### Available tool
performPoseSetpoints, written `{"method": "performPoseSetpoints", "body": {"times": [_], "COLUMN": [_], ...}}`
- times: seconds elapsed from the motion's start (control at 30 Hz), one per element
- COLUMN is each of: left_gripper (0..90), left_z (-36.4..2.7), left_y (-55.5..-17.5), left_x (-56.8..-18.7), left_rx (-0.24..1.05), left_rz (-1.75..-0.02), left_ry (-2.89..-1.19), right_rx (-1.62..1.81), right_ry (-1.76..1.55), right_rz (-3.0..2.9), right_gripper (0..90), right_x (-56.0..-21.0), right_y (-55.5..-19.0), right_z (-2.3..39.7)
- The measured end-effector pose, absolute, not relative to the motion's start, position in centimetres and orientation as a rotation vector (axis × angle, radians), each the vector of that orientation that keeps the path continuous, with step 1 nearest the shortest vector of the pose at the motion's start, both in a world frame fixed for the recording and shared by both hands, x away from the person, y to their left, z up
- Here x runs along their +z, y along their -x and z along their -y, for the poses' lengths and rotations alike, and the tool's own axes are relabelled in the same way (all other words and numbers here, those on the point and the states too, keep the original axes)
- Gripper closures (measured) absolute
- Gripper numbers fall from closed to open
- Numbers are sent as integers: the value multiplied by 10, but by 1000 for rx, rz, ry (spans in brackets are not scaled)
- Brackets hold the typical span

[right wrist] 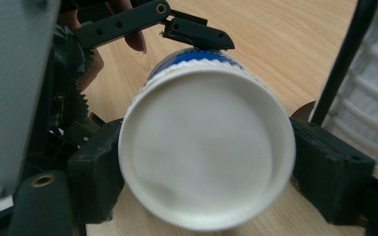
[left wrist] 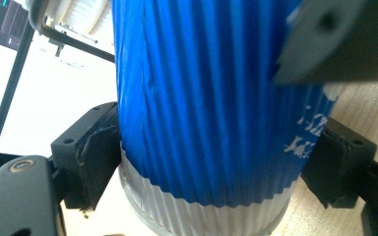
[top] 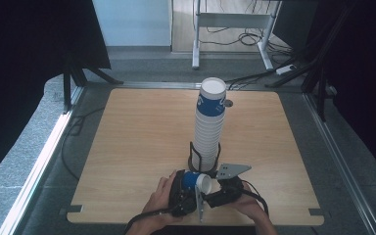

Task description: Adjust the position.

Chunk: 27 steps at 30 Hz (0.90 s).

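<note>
A blue ribbed paper cup (top: 192, 180) lies on its side just above the table's front edge, between the two grippers. My left gripper (top: 191, 188) is shut on its blue body; in the left gripper view the pads (left wrist: 96, 157) press both sides of the cup (left wrist: 206, 108). My right gripper (top: 208, 190) meets it from the right. In the right gripper view the cup's white round end (right wrist: 204, 152) faces the camera, and that gripper's (right wrist: 206, 172) pads (right wrist: 327, 172) touch its rim on both sides. The left gripper's jaw tip (right wrist: 197, 34) rests on the blue wall.
A tall stack of the same cups (top: 209, 122) stands in a black wire holder (top: 194, 149) just behind the grippers, mid-table. The wooden table (top: 142, 137) lies bare to the left and right of it. Cables and a metal frame lie on the floor beyond.
</note>
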State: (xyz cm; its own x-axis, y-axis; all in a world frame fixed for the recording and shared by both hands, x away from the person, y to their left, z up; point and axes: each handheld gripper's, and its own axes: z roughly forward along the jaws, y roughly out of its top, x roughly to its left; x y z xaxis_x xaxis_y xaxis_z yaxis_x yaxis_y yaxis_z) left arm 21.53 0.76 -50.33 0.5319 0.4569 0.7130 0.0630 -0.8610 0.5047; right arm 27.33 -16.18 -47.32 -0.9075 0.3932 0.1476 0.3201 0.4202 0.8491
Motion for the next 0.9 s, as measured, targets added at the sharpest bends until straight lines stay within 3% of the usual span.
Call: {"method": "performPoseSetpoints", "body": {"times": [0.07,0.1,0.27,0.47,0.73,0.9], "left_gripper": [169,166,122,47,42,58], "left_z": [-7,-10,-13,-23,-34,-36], "left_y": [-216,-215,-216,-219,-221,-221], "left_x": [-504,-497,-495,-489,-479,-478], "left_rx": [1267,1301,1239,1061,879,851], "left_rz": [-422,-380,-404,-410,-419,-393], "left_ry": [-2357,-2463,-2417,-2353,-2254,-2246], "right_rx": [1530,1531,1574,1711,1846,1847], "right_ry": [-647,-652,-652,-627,-614,-570], "right_rz": [-2582,-2579,-2568,-2550,-2532,-2564], "right_gripper": [259,261,271,273,274,274], "right_x": [-474,-475,-474,-473,-473,-474], "right_y": [-273,-274,-274,-277,-279,-278], "right_z": [162,162,165,178,188,185]}}
